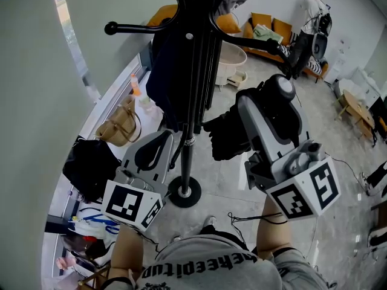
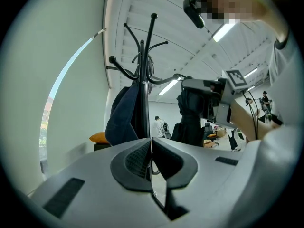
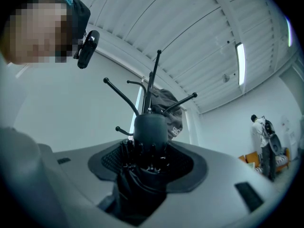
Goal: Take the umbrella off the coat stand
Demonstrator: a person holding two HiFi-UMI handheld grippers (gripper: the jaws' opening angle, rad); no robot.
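The black coat stand (image 1: 190, 71) rises from a round base (image 1: 184, 191), with a dark blue garment (image 1: 163, 83) on it. My right gripper (image 1: 271, 104) is shut on a folded black umbrella (image 1: 228, 139) just right of the pole. In the right gripper view the umbrella (image 3: 151, 141) fills the jaws, its rounded cap sticking out, with the stand (image 3: 152, 87) behind. My left gripper (image 1: 164, 136) is shut and empty, low beside the pole. From the left gripper (image 2: 151, 141) I see the stand (image 2: 142, 80) and the umbrella (image 2: 190, 120) hanging under the right gripper.
A pale wall runs along the left. At its foot lie a tan bag (image 1: 118, 125) and a black bag (image 1: 91, 165). A white tub (image 1: 233, 59), an orange sofa (image 1: 266, 23) and a standing person (image 1: 311, 17) are farther back. Cables (image 1: 242, 219) trail on the floor.
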